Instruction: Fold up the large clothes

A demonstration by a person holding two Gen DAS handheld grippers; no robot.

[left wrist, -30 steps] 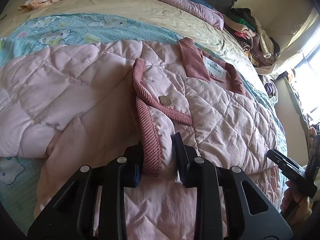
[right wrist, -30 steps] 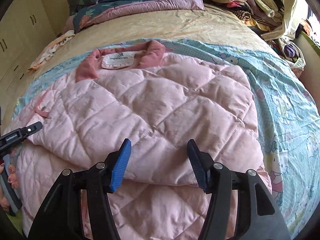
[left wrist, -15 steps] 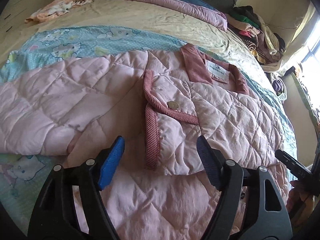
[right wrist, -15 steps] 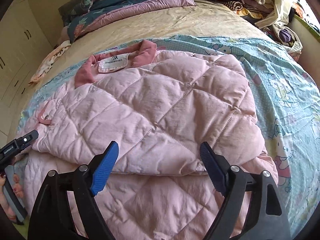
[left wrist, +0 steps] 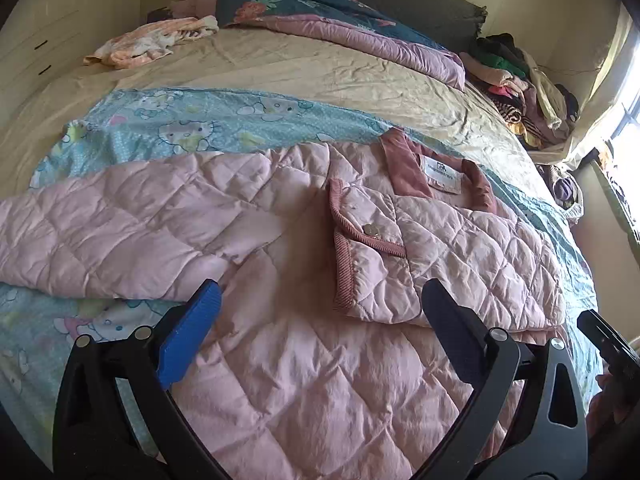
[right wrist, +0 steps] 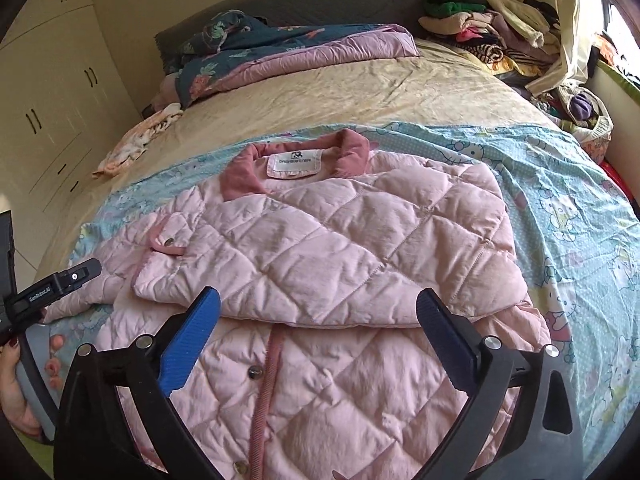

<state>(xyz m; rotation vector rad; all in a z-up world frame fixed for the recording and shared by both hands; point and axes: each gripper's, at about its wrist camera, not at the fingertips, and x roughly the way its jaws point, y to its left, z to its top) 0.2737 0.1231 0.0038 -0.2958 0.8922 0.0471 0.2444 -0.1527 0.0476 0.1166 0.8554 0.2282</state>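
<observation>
Left hand-held gripper (left wrist: 320,320): jaws wide and still opening, nothing between the pads, blue pad (left wrist: 188,336) clear of fabric. Right hand-held gripper (right wrist: 318,324): same, jaws spreading, nothing pinched, pads above the cloth.

Pink quilted jacket (right wrist: 340,248) lies flat on the bed (right wrist: 360,84), centre of both frames, on top of a light blue cartoon-print sheet (right wrist: 568,200). In my right wrist view one side panel is folded over across the body, its lower edge running left to right just above the fingertips. Collar (right wrist: 352,148) with a white label (right wrist: 294,162) sits at upper centre. Front placket with snap buttons (right wrist: 253,372) shows at lower centre, below the fold.

In my left wrist view the folded corner with ribbed darker pink trim (left wrist: 344,264) and one snap sits centre right, just above the right fingertip. A sleeve (left wrist: 120,216) stretches out toward the left edge of the frame, unfolded, lying partly on the blue sheet.

Left wrist view catches the other gripper's tip at the lower right edge. Right wrist view shows the left rig's black body at the lower left edge, with a person's hand (right wrist: 20,384) around the handle.

Background: beige bedspread (left wrist: 300,68) across the upper half, dark floral quilt (left wrist: 288,4) at top centre, small peach garment (left wrist: 148,40) at upper left, pile of mixed clothes (left wrist: 520,80) at upper right. Cream wardrobe doors (right wrist: 52,120) at left edge of right wrist view.
</observation>
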